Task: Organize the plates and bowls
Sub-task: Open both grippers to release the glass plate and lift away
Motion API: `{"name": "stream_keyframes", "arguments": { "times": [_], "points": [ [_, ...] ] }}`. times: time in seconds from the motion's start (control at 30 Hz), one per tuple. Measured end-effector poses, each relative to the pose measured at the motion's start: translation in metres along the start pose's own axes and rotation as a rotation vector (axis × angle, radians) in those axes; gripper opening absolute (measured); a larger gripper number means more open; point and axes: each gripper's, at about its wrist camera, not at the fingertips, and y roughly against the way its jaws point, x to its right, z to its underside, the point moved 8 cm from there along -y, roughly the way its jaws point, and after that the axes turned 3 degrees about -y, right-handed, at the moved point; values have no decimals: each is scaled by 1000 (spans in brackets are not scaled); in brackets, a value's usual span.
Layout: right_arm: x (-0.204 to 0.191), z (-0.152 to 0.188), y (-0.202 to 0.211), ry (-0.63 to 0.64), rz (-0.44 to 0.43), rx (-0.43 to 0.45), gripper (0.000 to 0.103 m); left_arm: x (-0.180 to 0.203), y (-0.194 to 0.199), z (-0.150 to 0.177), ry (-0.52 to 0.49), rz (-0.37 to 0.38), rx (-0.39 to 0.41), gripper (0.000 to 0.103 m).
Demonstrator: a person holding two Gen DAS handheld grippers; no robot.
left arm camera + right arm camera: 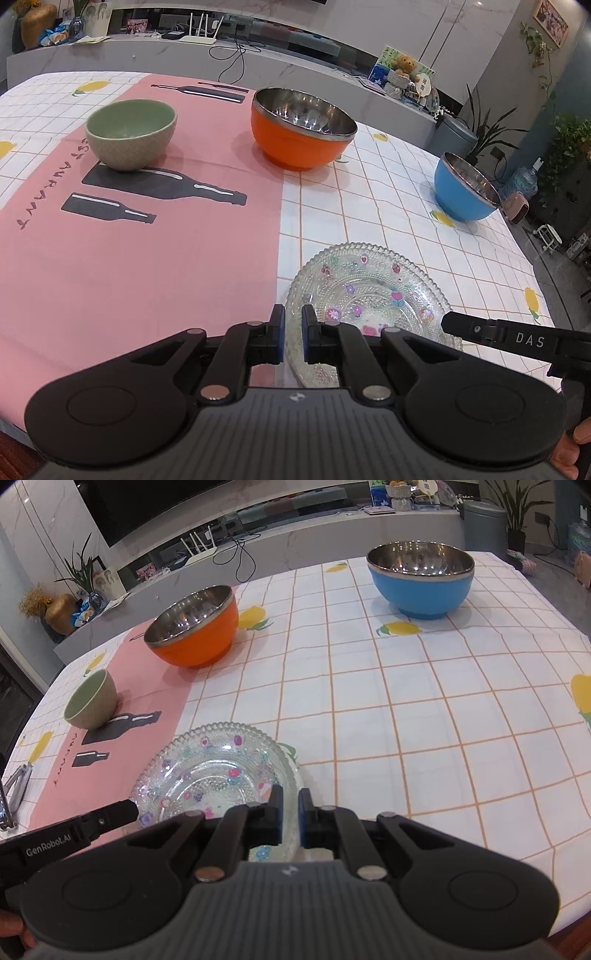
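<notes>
The table (388,206) carries everything, under a checked cloth with a pink runner (140,258). I place things from the glass plate (373,291), which lies at the near edge. The orange bowl (301,129) stands well beyond the plate, on the runner's edge. The blue bowl (465,188) is far off past the plate and to its right. The green bowl (131,134) is beyond the plate and to its left, on the runner.

I judge this the plate step: both my grippers are on the plate's rim, so it looks about to be lifted or shifted, with no bowl stacked yet. The next move calls for both sides rising together and level, since patterned glass is slick and heavy and could slip or tip from thin pinches.

My left fingers (293,338) are closed on the plate's left rim, glass between the blue pads. My right fingers (291,818) are closed on its right rim in the same way. Both hands reach in from the near side, tilted steeply down toward the table, and each gripper's tip shows in the other's view beside the plate.
</notes>
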Motion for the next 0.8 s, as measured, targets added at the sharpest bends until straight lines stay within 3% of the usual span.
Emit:
{"name": "stream_keyframes", "arguments": {
  "times": [0.27, 0.37, 0.63, 0.8],
  "points": [
    [3, 1, 3, -12, -4, -1, 11, -6, 6, -2, 27, -7, 13, 17],
    [5, -2, 8, -23, -1, 16, 25, -9, 13, -9, 30, -11, 43, 23],
    [-6, -24, 16, -23, -13, 59, 31, -17, 28, -45, 82, 56, 90, 44],
    [-18, -42, 16, -8, -34, 68, 34, -16, 28, -75, 68, 74, 105, 45]
  ]
}}
